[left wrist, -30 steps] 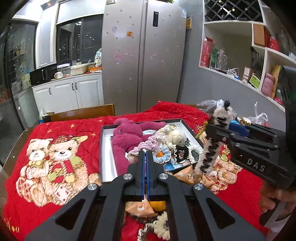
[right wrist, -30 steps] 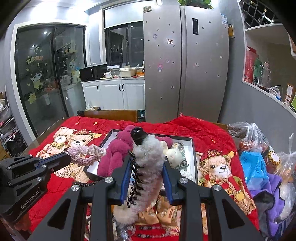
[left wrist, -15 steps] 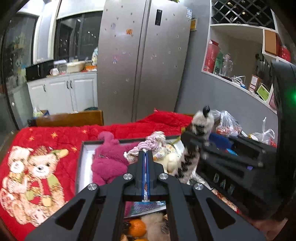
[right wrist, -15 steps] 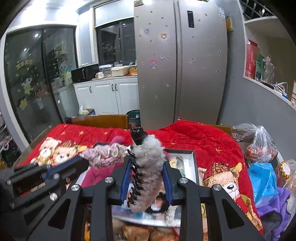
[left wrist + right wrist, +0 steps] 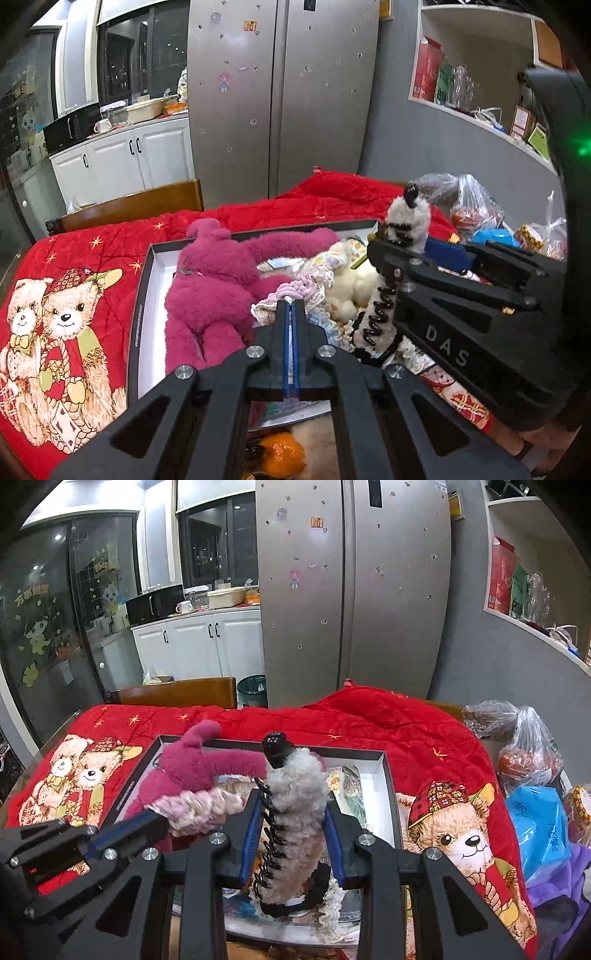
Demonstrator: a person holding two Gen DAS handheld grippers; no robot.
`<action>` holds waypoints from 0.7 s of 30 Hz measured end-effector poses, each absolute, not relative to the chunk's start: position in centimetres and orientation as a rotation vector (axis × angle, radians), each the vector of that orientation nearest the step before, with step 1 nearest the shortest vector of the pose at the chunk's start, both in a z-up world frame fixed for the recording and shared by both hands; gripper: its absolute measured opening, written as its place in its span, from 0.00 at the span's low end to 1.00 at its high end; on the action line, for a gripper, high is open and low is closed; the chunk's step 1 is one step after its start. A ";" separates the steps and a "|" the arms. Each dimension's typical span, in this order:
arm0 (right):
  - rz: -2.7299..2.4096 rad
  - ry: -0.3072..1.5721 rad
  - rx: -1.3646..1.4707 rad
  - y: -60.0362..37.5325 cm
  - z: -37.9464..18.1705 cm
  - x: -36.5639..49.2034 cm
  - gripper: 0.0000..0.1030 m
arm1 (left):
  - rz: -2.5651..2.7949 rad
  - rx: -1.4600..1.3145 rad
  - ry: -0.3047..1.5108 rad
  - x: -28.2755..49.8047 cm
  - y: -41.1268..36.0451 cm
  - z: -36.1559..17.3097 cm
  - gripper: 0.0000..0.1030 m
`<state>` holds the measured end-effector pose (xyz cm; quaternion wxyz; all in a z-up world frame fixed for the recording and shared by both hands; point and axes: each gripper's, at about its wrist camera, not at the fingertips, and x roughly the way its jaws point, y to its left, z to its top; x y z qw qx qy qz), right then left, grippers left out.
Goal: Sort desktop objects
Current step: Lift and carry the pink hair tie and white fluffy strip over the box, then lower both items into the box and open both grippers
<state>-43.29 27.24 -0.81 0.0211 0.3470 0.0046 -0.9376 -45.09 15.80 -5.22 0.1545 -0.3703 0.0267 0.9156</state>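
here the right claw (image 5: 291, 834) was closed on a fluffy white hair clip (image 5: 295, 812) with black teeth, held upright above the open box (image 5: 388, 775). the left claw (image 5: 291, 332) had its jaws pressed together on a pink knitted scrunchie (image 5: 295, 291), also over the box. inside the box lay a magenta plush toy (image 5: 210, 291) and a small cream plush (image 5: 351, 284). the box stood on the red bear blanket (image 5: 74, 295) covering the worktop.

Dim indoor light, strong fisheye warping
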 end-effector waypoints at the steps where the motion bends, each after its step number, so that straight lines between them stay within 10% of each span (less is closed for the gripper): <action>1: -2.909 0.020 1.082 27.3 -0.9 -43.4 0.31 | 2.622 -1.068 0.082 -45.1 15.9 -5.4 0.01; 21: -2.919 -0.001 1.134 27.8 -2.0 -44.3 0.31 | 2.600 -1.121 0.117 -45.4 16.5 -6.6 0.01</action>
